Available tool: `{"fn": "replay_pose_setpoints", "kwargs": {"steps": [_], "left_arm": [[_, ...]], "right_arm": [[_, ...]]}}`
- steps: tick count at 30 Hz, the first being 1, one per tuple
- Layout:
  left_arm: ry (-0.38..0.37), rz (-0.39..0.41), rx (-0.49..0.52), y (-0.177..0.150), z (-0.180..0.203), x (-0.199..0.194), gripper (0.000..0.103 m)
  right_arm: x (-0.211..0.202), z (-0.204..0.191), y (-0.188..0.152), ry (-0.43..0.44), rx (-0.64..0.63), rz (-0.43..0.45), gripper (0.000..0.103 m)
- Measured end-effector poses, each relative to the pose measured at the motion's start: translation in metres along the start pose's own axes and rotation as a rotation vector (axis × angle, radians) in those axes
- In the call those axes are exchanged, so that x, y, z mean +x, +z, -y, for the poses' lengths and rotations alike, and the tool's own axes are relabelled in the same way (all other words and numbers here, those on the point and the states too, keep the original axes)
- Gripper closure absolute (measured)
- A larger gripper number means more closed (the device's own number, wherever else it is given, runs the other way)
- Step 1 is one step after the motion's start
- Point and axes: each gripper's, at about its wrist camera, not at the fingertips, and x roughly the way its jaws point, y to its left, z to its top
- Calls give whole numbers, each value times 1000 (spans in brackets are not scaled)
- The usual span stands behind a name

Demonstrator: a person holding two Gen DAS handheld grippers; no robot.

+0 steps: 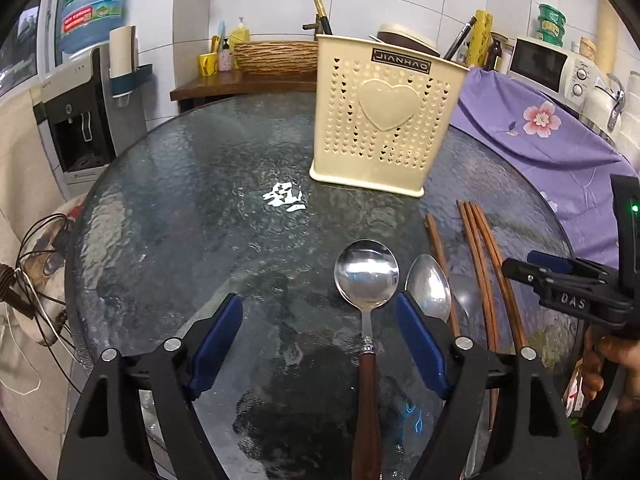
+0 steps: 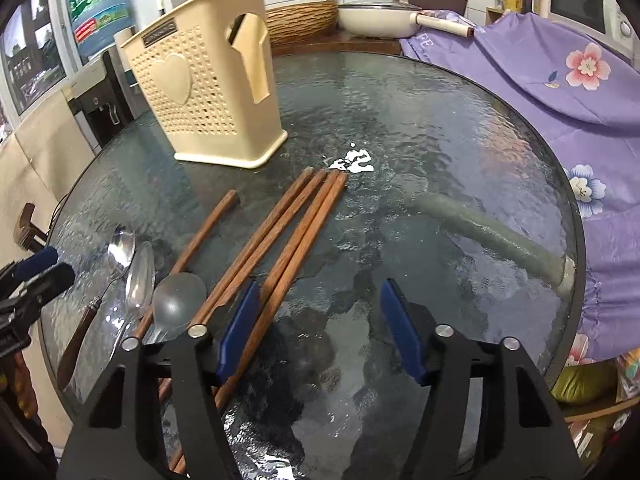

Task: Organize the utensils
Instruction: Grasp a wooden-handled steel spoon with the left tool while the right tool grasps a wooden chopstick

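I am holding my left claw wide open over the glass worktop, and the spoon with the wooden handle is lying between its fingers. My right claw is wide open too, gripping nothing. The brown chopsticks are lying beside its left finger. The cream holder is standing farther back.

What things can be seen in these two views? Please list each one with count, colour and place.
utensil holder: 1, cream, upright at far side of table
spoons: 3, silver, one with brown handle, side by side near front edge
chopsticks: 5, brown wood, flat beside the spoons
glass table: 1, dark, round
purple cloth: 1, floral, right of table
microwave: 1, white, behind cloth
water dispenser: 1, left of table
left gripper: open, over brown-handled spoon
right gripper: open, beside chopsticks
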Motion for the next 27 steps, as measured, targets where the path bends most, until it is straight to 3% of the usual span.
{"fn": "replay_pose_setpoints", "kwargs": {"steps": [17, 27], "left_arm": [[1, -69, 71, -8, 17, 18, 34], [18, -105, 127, -9, 24, 30, 45]], "right_arm": [[6, 15, 13, -9, 9, -37, 65], [19, 9, 29, -5, 3, -50, 65]]}}
